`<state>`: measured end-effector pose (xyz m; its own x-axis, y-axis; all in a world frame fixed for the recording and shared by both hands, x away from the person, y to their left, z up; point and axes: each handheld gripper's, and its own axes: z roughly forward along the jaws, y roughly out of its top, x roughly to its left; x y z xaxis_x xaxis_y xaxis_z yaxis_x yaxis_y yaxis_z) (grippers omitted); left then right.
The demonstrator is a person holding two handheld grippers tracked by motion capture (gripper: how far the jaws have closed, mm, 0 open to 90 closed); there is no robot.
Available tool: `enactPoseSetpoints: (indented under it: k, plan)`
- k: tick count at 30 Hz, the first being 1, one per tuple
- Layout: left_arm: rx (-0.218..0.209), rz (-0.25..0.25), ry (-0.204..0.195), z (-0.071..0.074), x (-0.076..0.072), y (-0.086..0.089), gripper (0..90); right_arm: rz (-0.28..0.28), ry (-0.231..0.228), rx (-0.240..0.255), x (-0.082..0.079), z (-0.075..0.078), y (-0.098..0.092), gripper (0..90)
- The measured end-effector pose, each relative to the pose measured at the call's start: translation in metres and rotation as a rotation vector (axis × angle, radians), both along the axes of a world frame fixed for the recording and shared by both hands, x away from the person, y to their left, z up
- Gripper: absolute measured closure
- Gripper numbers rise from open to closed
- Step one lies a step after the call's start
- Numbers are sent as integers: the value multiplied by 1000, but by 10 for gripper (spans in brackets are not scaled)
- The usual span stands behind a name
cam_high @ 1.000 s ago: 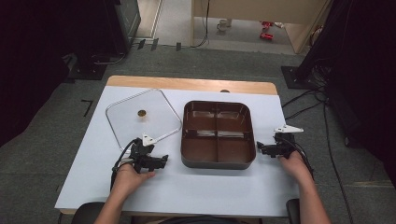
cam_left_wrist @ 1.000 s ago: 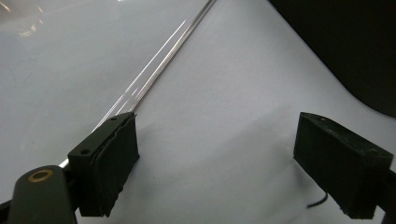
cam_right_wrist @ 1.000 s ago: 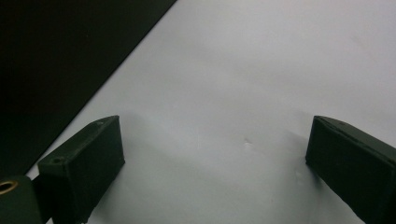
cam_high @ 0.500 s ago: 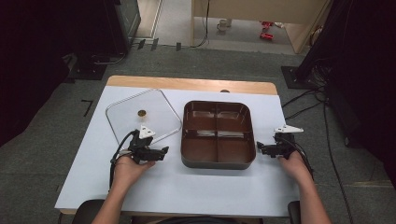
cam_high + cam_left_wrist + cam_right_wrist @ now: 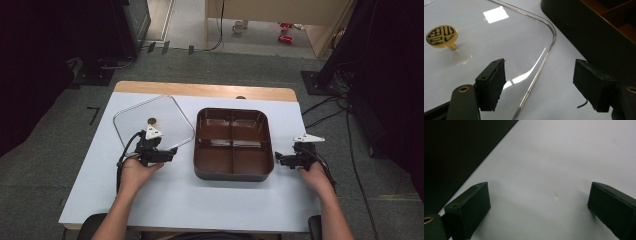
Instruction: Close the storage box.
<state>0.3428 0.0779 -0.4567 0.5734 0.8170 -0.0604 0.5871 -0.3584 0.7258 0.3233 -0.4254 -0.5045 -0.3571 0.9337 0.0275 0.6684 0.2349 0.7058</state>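
Clear lid (image 5: 486, 42) sits right under your left gripper (image 5: 539, 85), jaws straddling its rim but not pinching yet, though they've just been closing. You're lining up the grab; next, squeeze that edge. Right gripper (image 5: 536, 205) hangs open beside the brown tray (image 5: 233, 172).

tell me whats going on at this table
A person sits at a white table with a gripper in each hand. The left gripper is at the near corner of a clear lid with a gold knob; its jaws have just been closing, with the lid's edge between them but not yet pinched. The right gripper rests open beside the brown four-compartment tray, holding nothing.
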Motion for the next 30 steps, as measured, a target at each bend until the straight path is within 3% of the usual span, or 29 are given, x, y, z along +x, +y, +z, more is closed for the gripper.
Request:
enactPoseSetpoints:
  k: [2, 14, 23, 30]
  plan:
    - [-35, 12, 10, 2, 8, 2, 262, 0, 0, 1, 0, 0, 0, 37]
    - [-28, 83, 18, 5, 33, 13, 314, 0, -1, 4, 0, 0, 0, 37]
    - [5, 123, 2, 8, 48, 22, 340, 0, -1, 5, 0, 0, 0, 36]
    - [-3, 160, -1, 5, 62, 33, 352, 2, -1, 8, 1, 0, -1, 32]
